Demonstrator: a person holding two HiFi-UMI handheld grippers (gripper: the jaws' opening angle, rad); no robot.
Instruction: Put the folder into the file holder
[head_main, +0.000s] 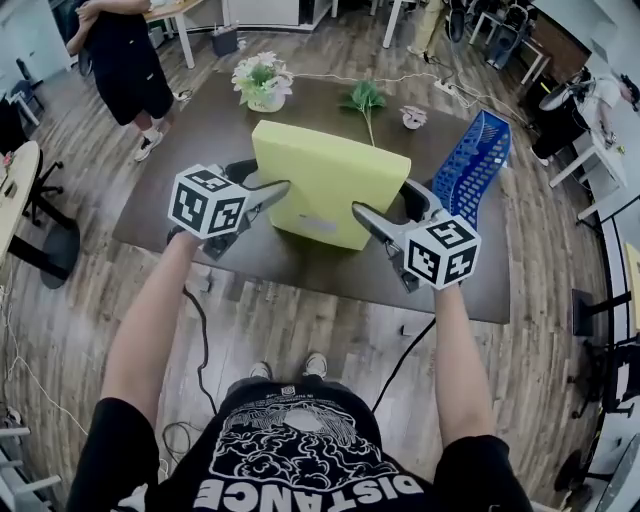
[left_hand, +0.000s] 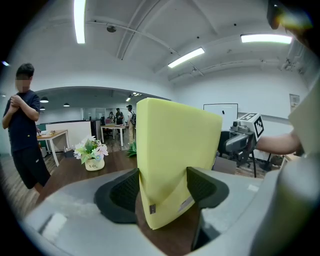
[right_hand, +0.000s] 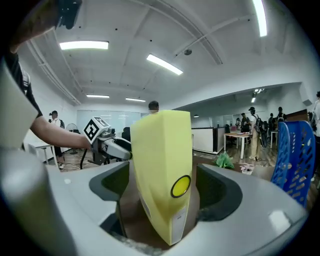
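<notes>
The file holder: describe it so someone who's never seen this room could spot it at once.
Find the long dark brown table in the middle of the wood-floored office. At its right end, just right of the yellow folder, sits the file holder. It's the only bright blue thing there, its walls a lattice of holes.

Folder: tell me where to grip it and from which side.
Take the folder by its two narrow ends, left tongs from the left, right tongs from the right, as now: it is broad, and each end fits between the jaws.
</notes>
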